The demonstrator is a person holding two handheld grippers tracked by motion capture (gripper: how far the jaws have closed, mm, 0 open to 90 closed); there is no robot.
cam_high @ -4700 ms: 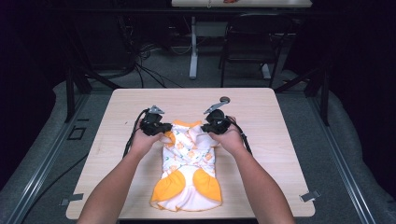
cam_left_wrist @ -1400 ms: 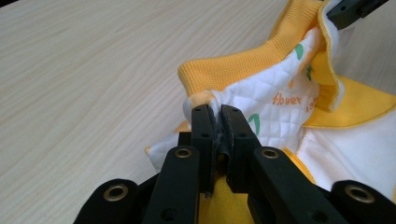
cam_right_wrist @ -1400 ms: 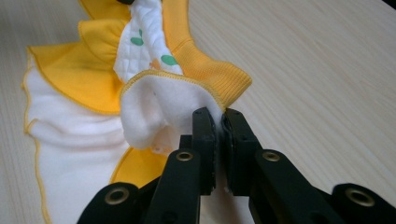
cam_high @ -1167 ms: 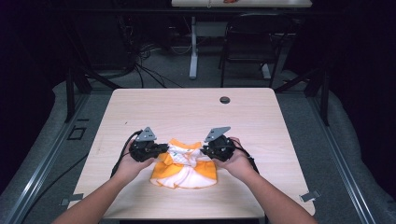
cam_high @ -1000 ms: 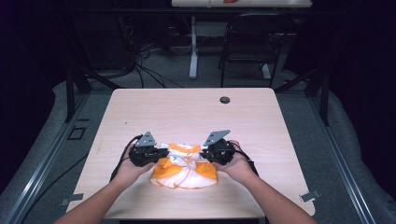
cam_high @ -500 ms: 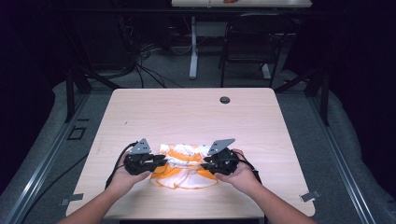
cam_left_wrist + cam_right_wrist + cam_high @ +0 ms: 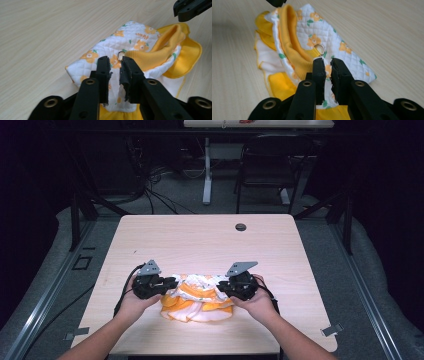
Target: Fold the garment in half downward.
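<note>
On the near half of a pale wooden table (image 7: 200,240), a small folded garment (image 7: 199,296) is being held between two handheld grippers. It is a quilted white piece printed with orange flowers, with plain orange cloth and ribbed orange trim bunched along its near side, and it is lying flat on the tabletop close to the near edge, roughly centred left to right.

The left gripper (image 7: 115,75) is being held at the garment's left end by the person's left hand (image 7: 131,301), and the right gripper (image 7: 327,72) at its right end by the right hand (image 7: 257,302). Both pairs of jaws have just been closing. In each gripper view the two black jaws are standing close together with a narrow gap, and a fold of the quilted fabric is being pinched between the pads. A small metal ring (image 7: 319,49) on the garment is being shown just beyond the right gripper's jaw tips; a ring (image 7: 120,54) is likewise lying just past the left gripper's tips.

Most of the table's far half is being left bare apart from a small dark round fitting (image 7: 240,227) set near the far edge. Beyond the table, a grey floor (image 7: 175,195) strewn with black cables (image 7: 150,195) is being lit dimly, and a dark chair (image 7: 262,165) and a white table leg (image 7: 207,170) are standing farther back against darkness.
</note>
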